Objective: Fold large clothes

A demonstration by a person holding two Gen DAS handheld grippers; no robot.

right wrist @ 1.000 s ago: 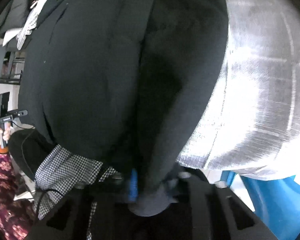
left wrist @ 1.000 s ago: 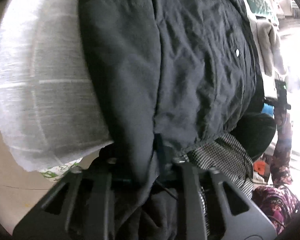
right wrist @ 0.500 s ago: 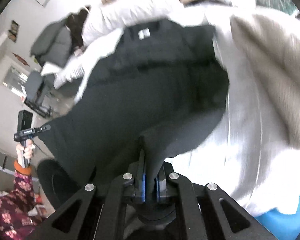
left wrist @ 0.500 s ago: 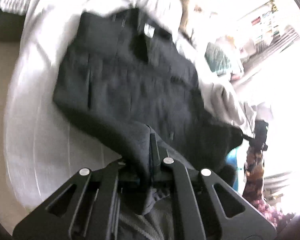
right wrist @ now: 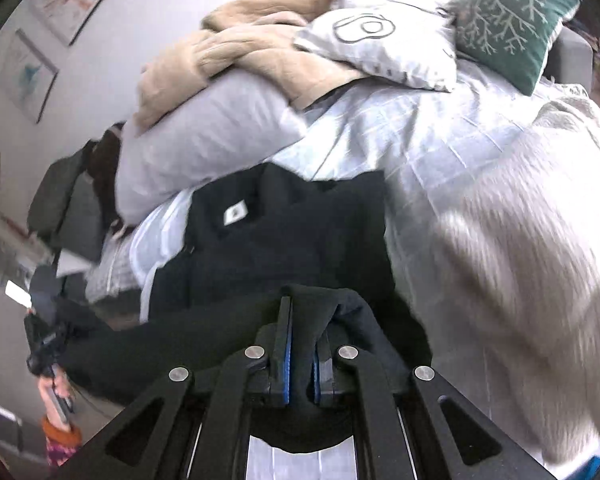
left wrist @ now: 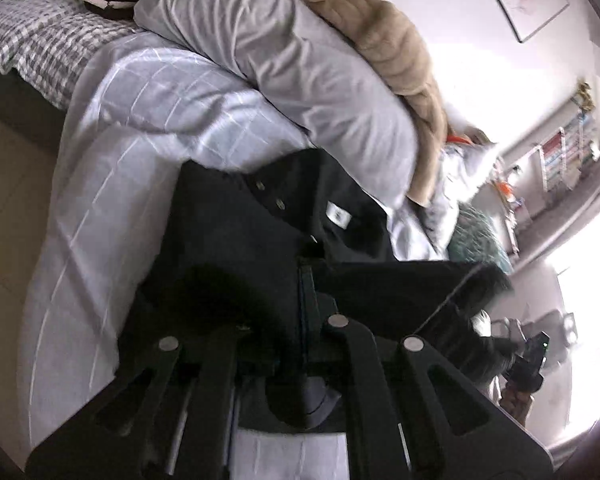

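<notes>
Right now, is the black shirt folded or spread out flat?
Partly folded: the black shirt lies collar-up on the bed, its lower edge lifted, pinched by both grippers.

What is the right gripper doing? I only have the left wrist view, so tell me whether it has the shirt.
Observer: Yes. The right gripper is shut on a fold of the black shirt, pinched between its blue pads.
Operator: Tell me what lies to the right of the shirt.
Observer: A fluffy pale blanket lies on the bed, close beside the shirt's right edge.
Operator: Report what sits beyond that, further up the bed.
Observer: A white pillow with a fried-egg drawing on it, resting partly on a tan blanket.
</notes>
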